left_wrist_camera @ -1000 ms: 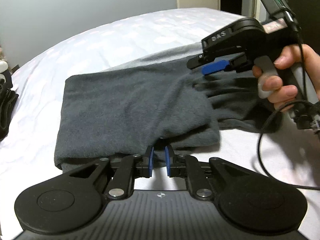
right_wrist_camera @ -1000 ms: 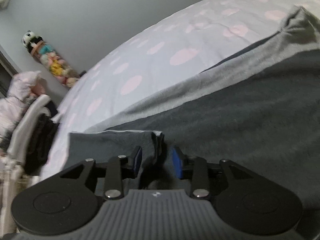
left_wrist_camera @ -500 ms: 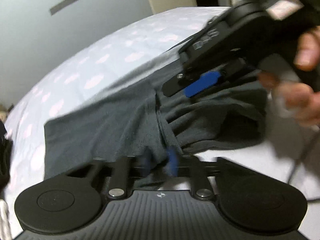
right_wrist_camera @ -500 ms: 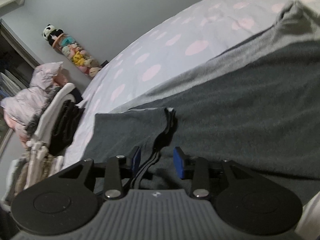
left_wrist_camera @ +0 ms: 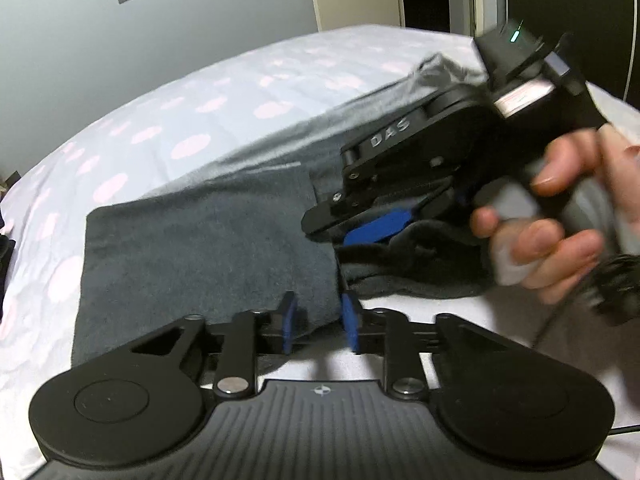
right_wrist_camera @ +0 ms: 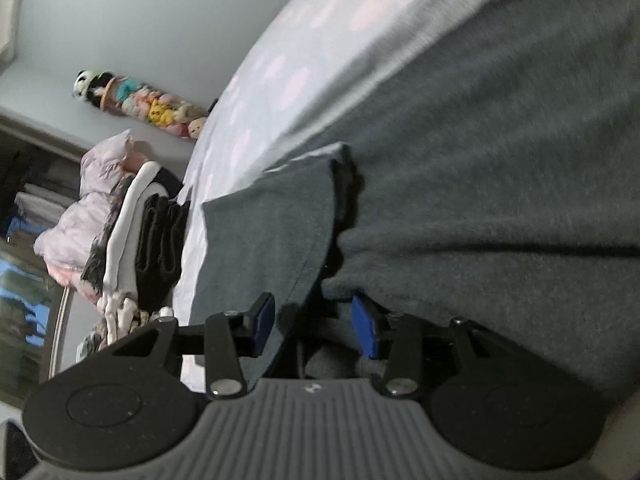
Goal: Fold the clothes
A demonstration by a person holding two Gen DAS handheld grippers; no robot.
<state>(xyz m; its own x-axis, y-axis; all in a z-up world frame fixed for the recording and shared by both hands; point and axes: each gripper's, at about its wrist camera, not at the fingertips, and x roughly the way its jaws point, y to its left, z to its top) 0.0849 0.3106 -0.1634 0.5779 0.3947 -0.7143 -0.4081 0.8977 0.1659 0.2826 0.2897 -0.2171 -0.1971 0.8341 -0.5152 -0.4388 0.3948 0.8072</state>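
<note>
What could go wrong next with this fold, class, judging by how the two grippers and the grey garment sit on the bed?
1. The left gripper has just been opening with the garment's folded corner between its pads; the flap may spring back.
2. The right gripper, also opening, straddles a bunched edge, so withdrawing could drag it and leave wrinkles.
3. The cable trails near the cloth and might snag.

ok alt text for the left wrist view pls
A dark grey garment lies folded on a pink-spotted bedsheet, its near edge between the left gripper's just-opened jaws. At right, a hand holds the right gripper low over the bunched cloth.
</note>
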